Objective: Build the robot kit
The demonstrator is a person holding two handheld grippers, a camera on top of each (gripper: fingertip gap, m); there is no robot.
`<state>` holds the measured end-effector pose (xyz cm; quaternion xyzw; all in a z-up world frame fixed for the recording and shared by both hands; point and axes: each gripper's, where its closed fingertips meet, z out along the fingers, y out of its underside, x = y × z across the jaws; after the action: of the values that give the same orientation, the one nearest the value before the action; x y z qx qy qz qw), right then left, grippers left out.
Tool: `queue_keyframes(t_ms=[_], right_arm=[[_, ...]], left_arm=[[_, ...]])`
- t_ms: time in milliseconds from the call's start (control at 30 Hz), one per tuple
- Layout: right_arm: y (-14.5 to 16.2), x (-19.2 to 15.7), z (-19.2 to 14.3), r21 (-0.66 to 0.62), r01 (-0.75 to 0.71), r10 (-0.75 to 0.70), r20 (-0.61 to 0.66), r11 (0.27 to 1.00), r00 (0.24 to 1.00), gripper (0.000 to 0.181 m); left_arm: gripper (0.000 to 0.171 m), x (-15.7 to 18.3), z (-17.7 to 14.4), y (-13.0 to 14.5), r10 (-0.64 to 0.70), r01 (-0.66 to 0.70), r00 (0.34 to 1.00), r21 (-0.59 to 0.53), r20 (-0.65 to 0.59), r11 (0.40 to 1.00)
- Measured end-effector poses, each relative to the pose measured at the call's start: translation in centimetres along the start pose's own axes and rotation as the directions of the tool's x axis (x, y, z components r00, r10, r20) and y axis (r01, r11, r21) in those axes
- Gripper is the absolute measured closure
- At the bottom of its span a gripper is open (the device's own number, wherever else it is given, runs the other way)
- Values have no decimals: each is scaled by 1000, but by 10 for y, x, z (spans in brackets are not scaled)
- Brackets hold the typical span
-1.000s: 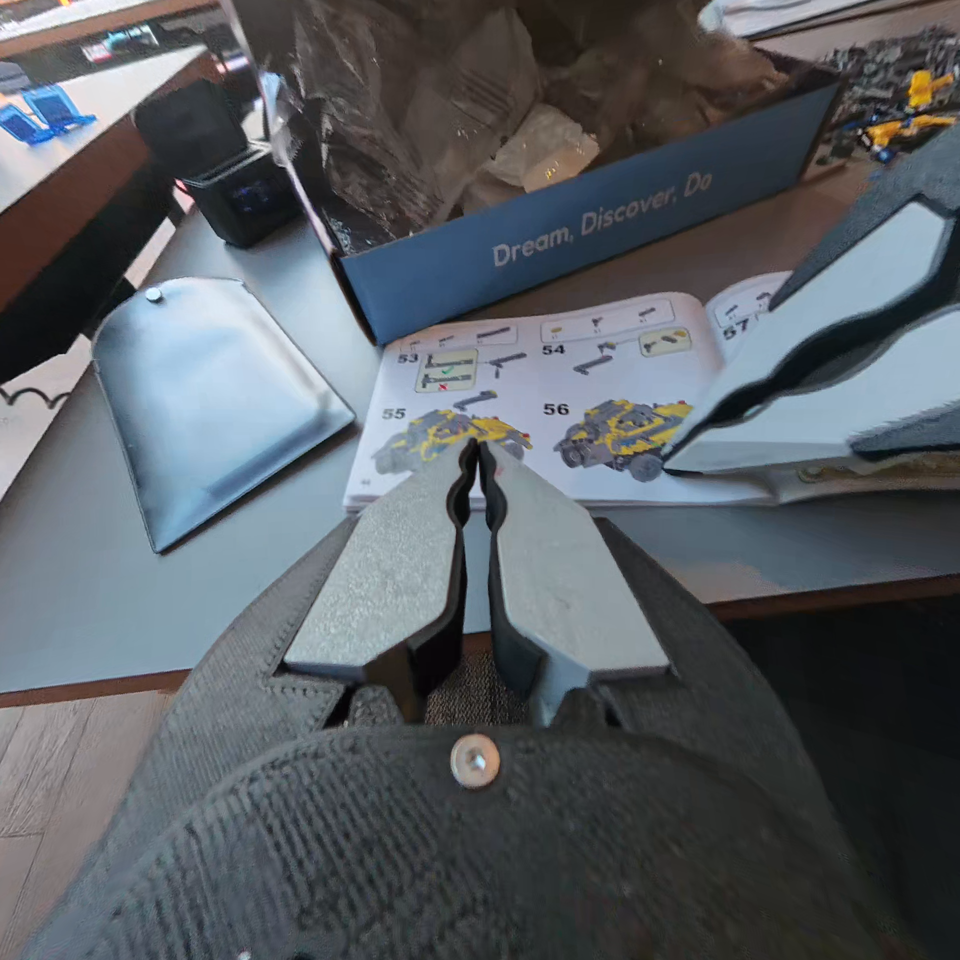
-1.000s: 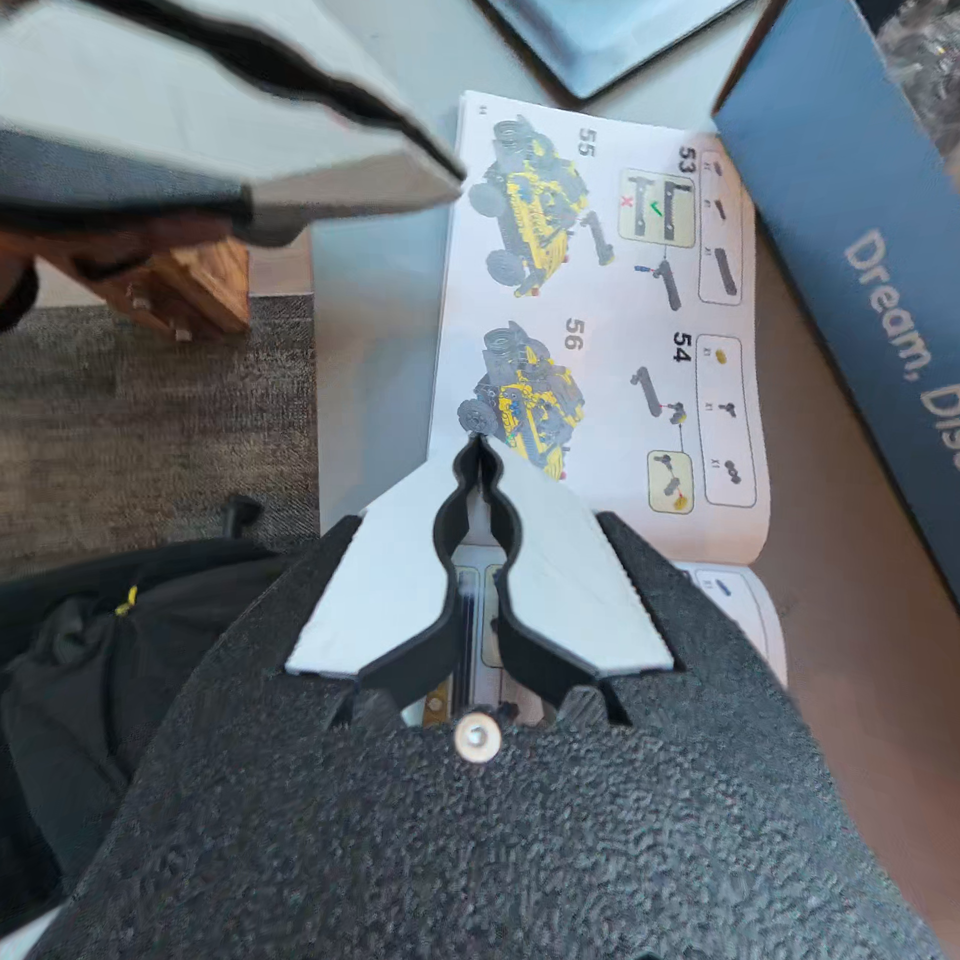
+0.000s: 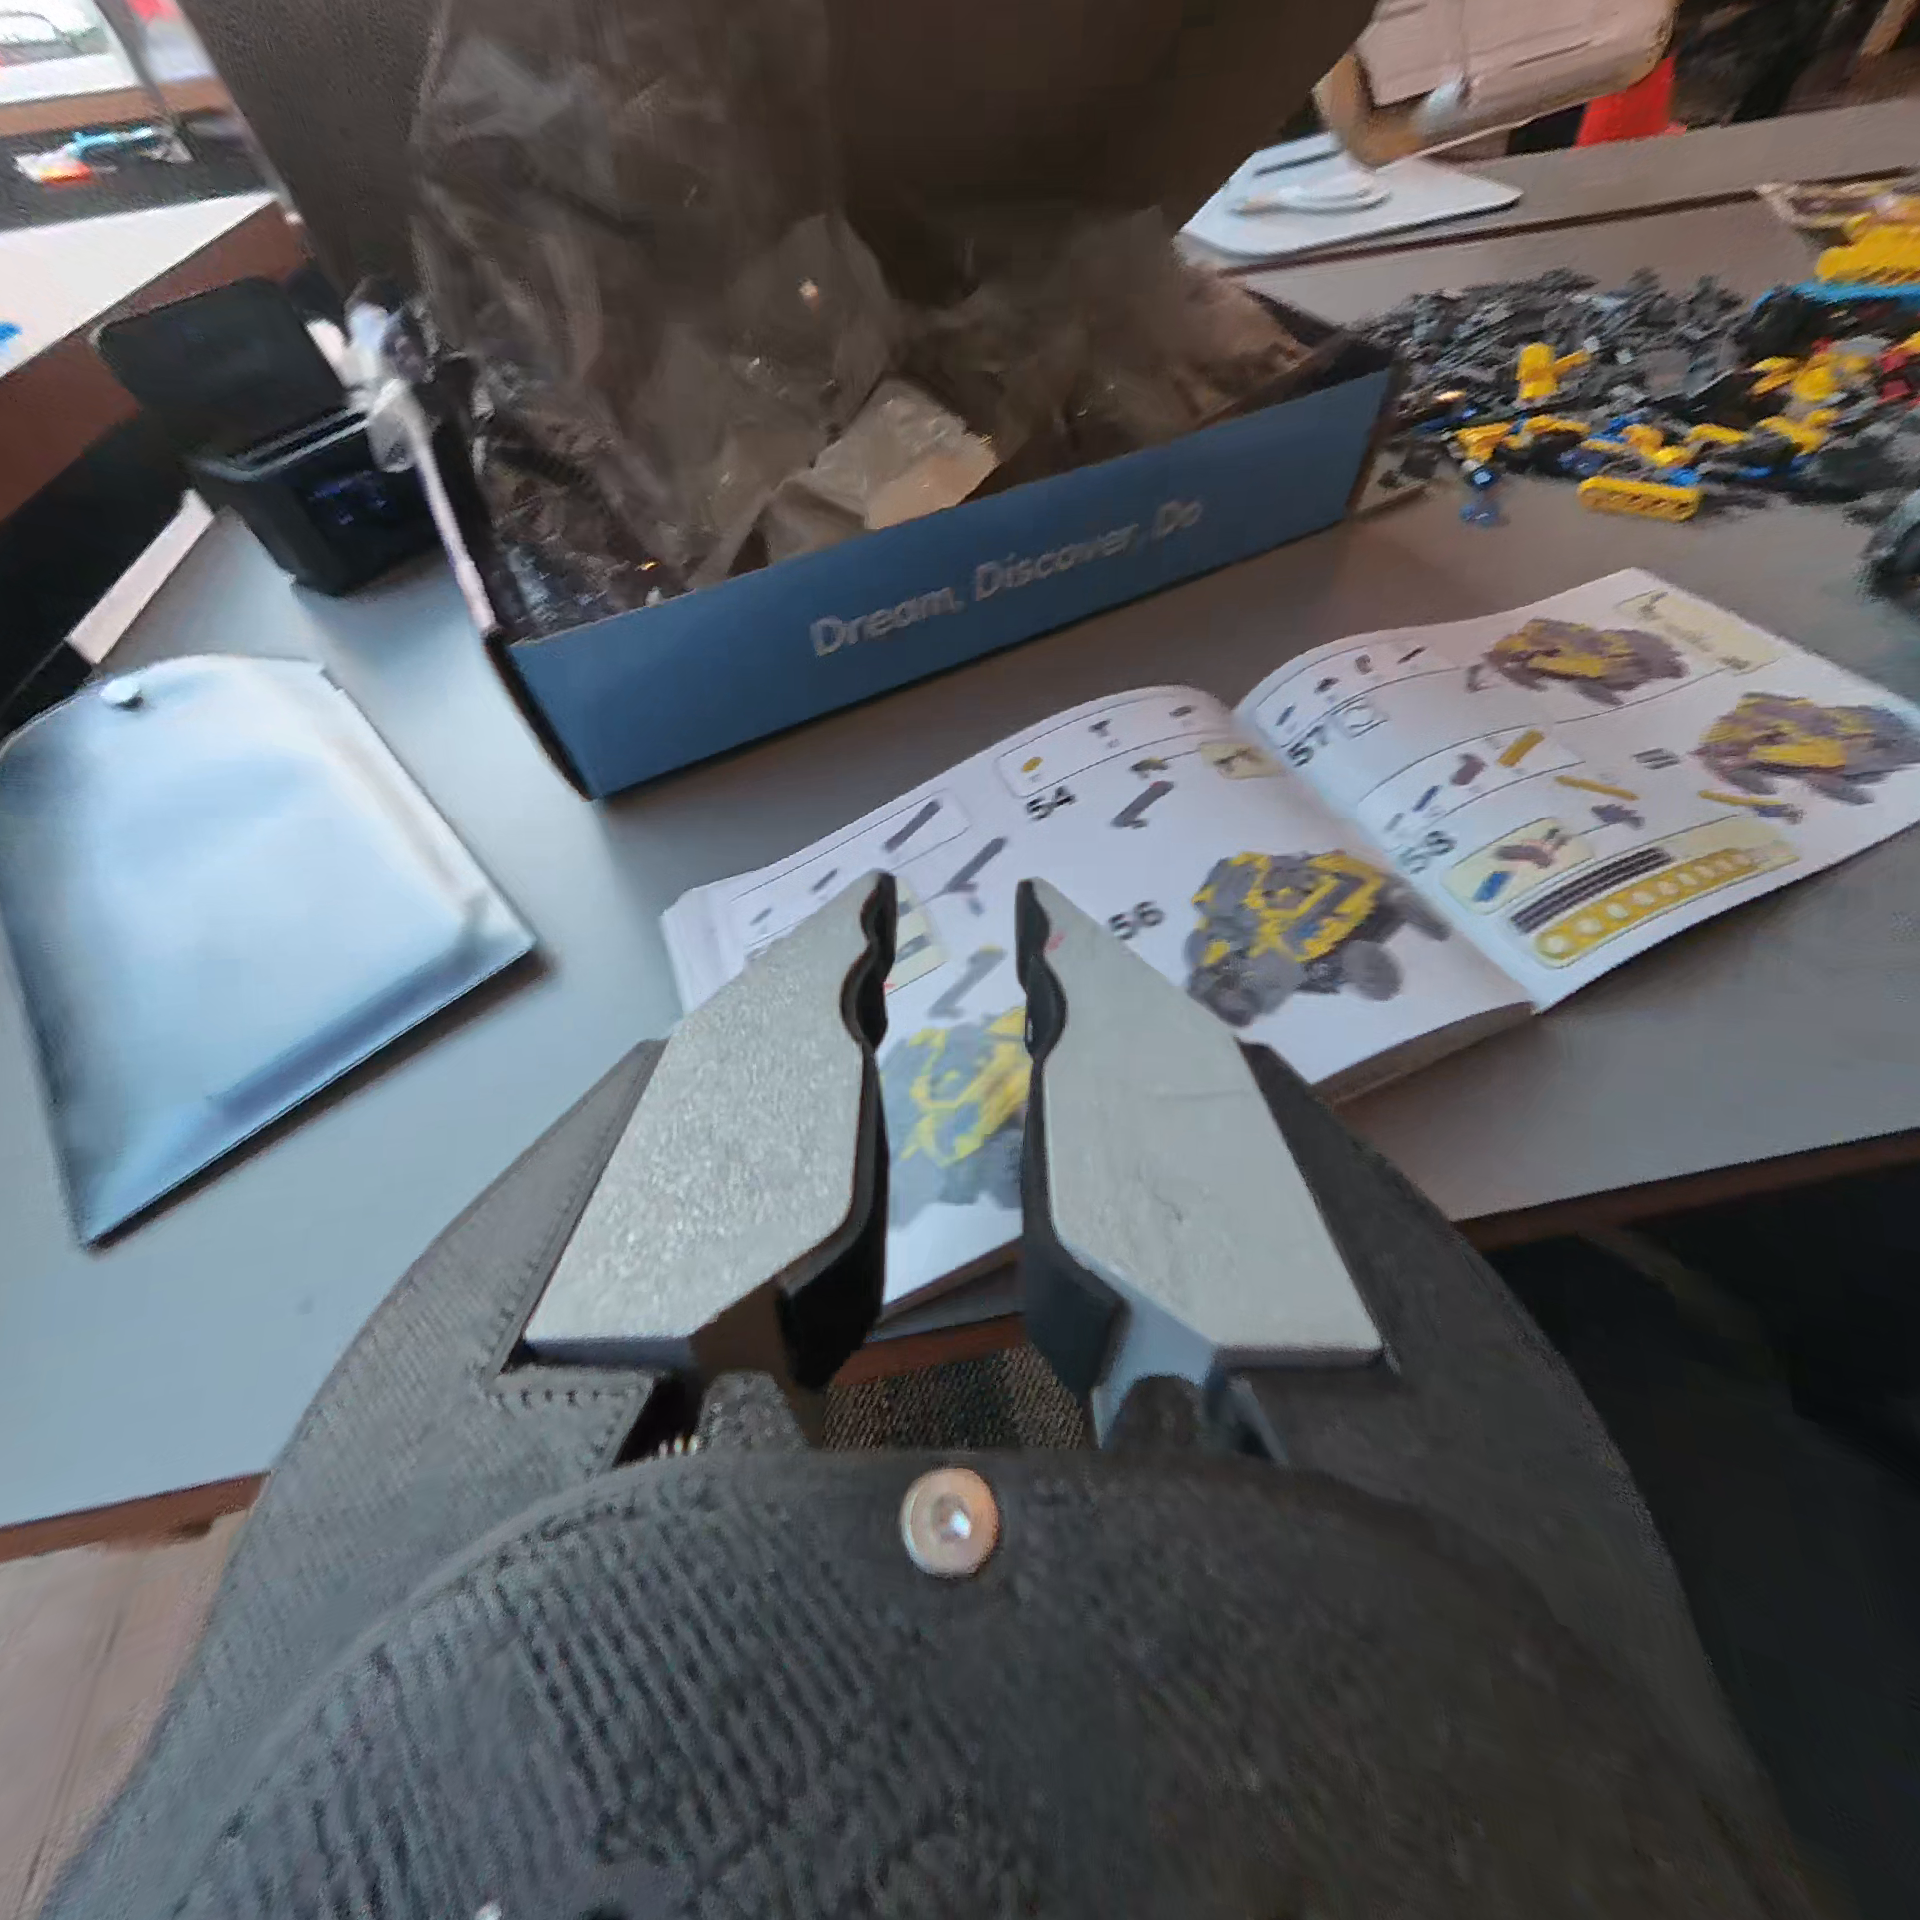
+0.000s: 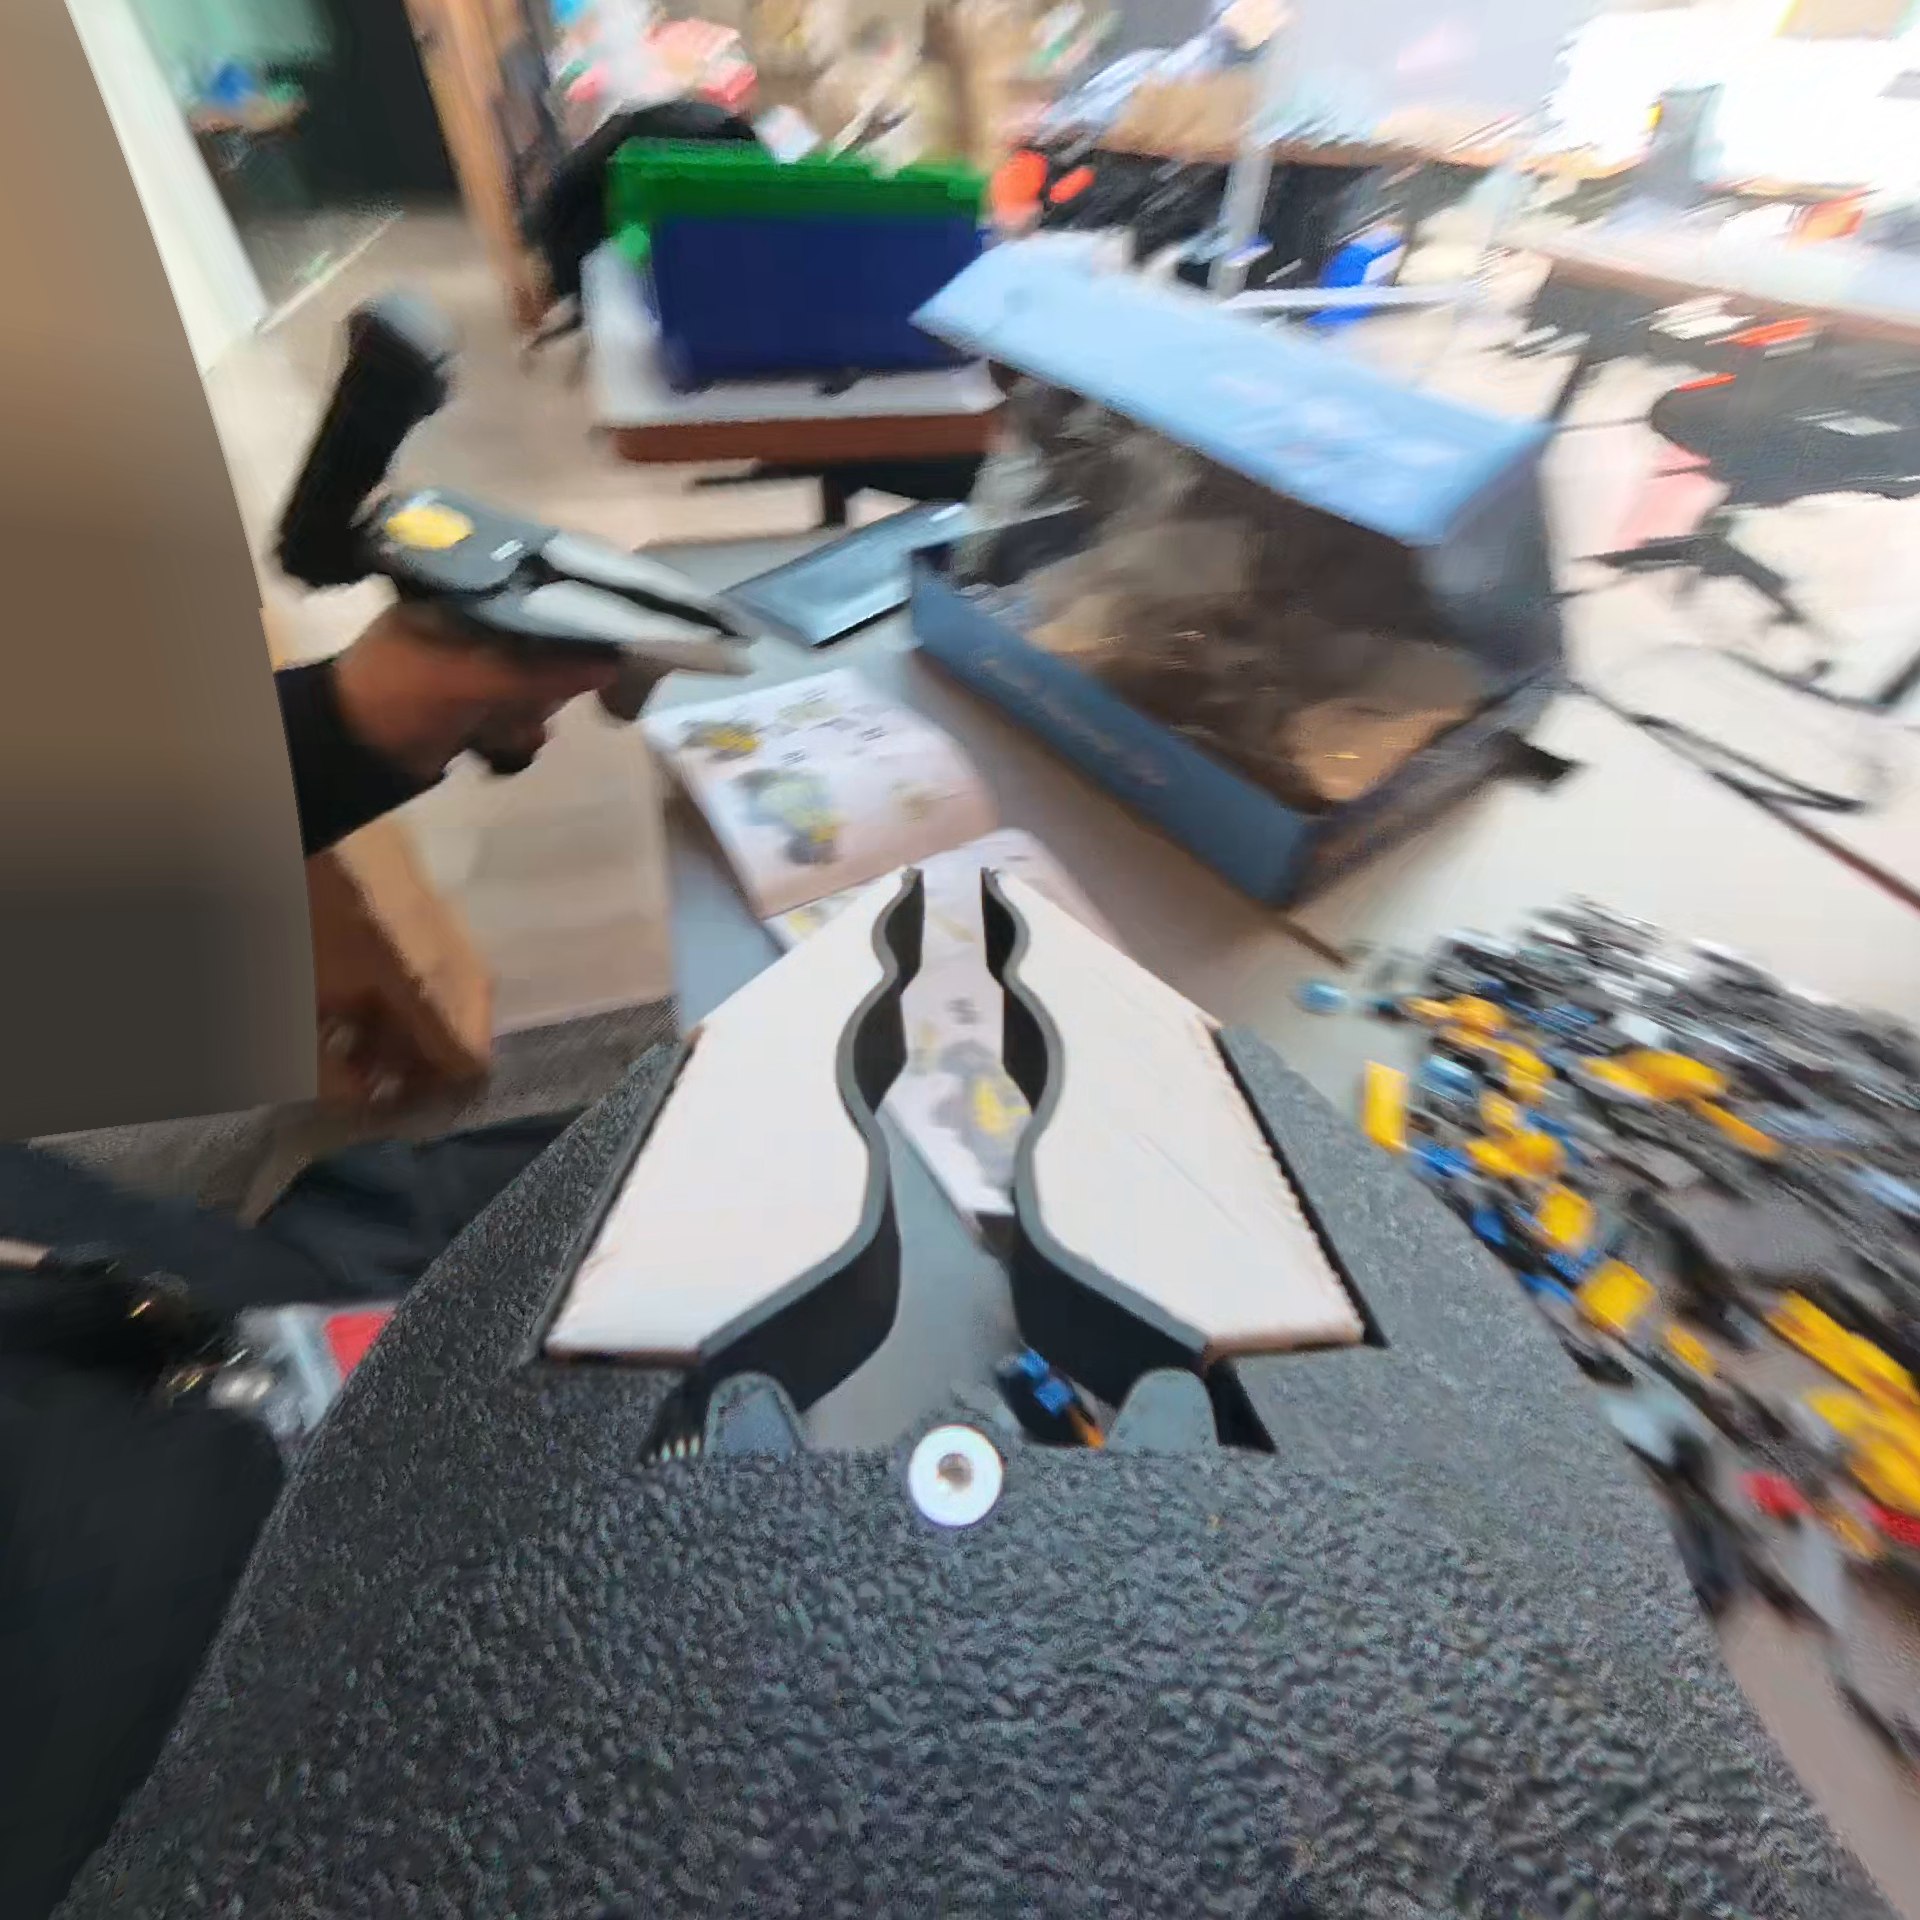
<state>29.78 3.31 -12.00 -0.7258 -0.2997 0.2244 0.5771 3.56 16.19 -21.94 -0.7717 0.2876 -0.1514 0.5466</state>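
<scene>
Both grippers have lifted off the open white instruction booklet (image 3: 1143, 883) w/ jaws now parted, narrow, empty: left gripper (image 3: 954, 904), right gripper (image 4: 951, 899). Booklet lies at 6 o'clock of the blue cardboard box (image 3: 935, 623). Risk: fast blurred swing could clip the loose yellow-black brick pile (image 4: 1662, 1143) at 3 o'clock.

The left gripper (image 3: 951, 904) points forward and down, its fingers parted with nothing between them. The right gripper (image 4: 951, 891) is held level, its fingers a little apart, also empty.
</scene>
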Motion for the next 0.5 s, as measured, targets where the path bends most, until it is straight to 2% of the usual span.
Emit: queue_keyframes(t_ms=[67, 133, 200, 300, 367, 500], right_arm=[[4, 49, -42, 88, -64, 80, -191, 994, 978, 171], [16, 88, -77, 136, -114, 153, -321, 984, 935, 171], [26, 115, -101, 181, -166, 225, -382, 969, 896, 166], [35, 137, -112, 175, -204, 258, -388, 963, 885, 165], [43, 148, -106, 102, -220, 242, -380, 970, 893, 165], [62, 177, -86, -92, -213, 160, -397, 973, 904, 161]], left_arm=[[151, 36, 0, -16, 18, -14, 997, 46, -75, 999], [151, 84, 0, -29, 43, -25, 983, 99, -178, 995], [152, 135, -2, -34, 86, -46, 951, 138, -297, 989], [154, 192, -6, -31, 107, -41, 888, 155, -447, 987], [148, 205, -3, -28, 115, -41, 869, 160, -481, 986], [136, 201, 10, -25, 52, 8, 860, 115, -508, 993]])
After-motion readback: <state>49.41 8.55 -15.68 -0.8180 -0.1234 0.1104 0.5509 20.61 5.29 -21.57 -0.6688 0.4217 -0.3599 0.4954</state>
